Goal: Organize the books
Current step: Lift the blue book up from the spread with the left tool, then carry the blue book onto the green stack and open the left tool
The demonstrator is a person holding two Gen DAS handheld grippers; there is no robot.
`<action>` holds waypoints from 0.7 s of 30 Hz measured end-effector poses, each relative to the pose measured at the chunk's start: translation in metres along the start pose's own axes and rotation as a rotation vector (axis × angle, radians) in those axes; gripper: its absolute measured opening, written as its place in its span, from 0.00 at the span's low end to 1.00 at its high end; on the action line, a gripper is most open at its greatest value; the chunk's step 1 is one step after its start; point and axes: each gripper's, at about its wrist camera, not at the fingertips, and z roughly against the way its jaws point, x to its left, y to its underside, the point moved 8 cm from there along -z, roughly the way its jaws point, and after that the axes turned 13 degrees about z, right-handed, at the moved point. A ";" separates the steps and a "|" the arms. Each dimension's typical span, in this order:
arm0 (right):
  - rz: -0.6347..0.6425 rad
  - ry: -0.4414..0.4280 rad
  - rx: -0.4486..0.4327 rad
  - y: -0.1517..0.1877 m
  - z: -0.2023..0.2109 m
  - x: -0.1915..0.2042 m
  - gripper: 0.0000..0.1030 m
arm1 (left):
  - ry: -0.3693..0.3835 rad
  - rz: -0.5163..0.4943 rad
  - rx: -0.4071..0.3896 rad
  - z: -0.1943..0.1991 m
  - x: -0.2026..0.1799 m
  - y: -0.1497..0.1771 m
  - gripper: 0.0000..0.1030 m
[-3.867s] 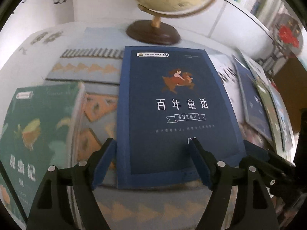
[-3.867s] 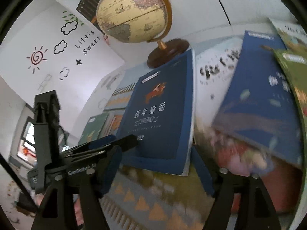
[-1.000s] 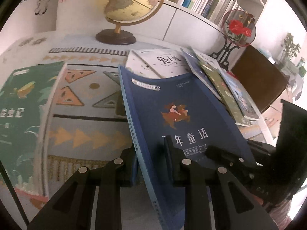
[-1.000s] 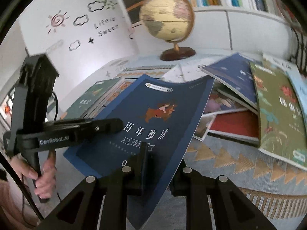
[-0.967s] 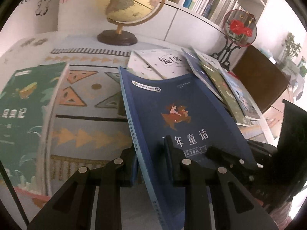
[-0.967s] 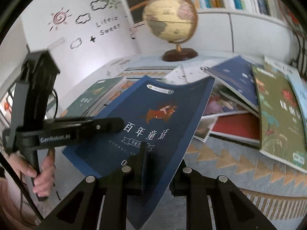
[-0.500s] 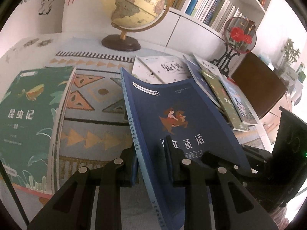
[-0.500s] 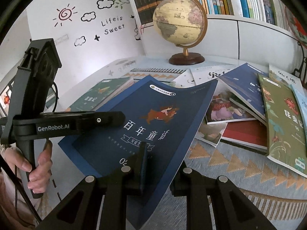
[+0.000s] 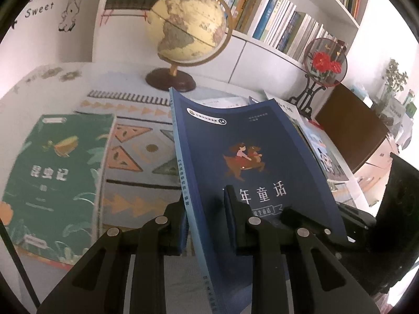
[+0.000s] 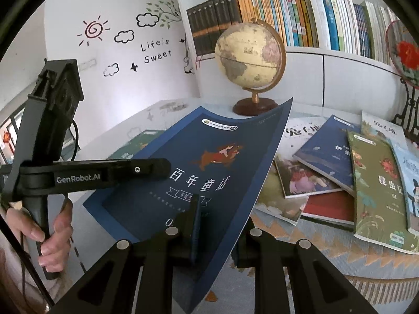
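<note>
Dark blue book (image 9: 243,157) held off the surface (image 9: 52,78), tilted, cover bowed. Left gripper (image 9: 207,225) jaws clenched on its spine-side lower edge; right gripper (image 10: 217,233) jaws clenched on its opposite lower edge. Left of the left jaws: green book (image 9: 52,178) flat on the patterned mat (image 9: 141,157). Right of the right jaws: overlapping loose books (image 10: 340,172). Beyond both: globe (image 10: 251,57), bookshelf (image 10: 301,23) packed with upright books.
</note>
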 end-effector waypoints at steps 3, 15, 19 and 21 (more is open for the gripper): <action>-0.010 0.011 -0.018 -0.010 0.003 0.006 0.17 | -0.006 -0.001 -0.011 0.008 0.003 -0.005 0.20; -0.037 -0.007 -0.046 -0.067 -0.011 0.053 0.17 | -0.036 0.005 -0.095 0.059 0.041 -0.047 0.20; -0.039 -0.025 -0.061 -0.090 -0.025 0.074 0.17 | -0.047 0.029 -0.136 0.078 0.066 -0.065 0.20; -0.041 -0.035 -0.063 -0.098 -0.034 0.084 0.17 | -0.057 0.053 -0.152 0.084 0.082 -0.072 0.20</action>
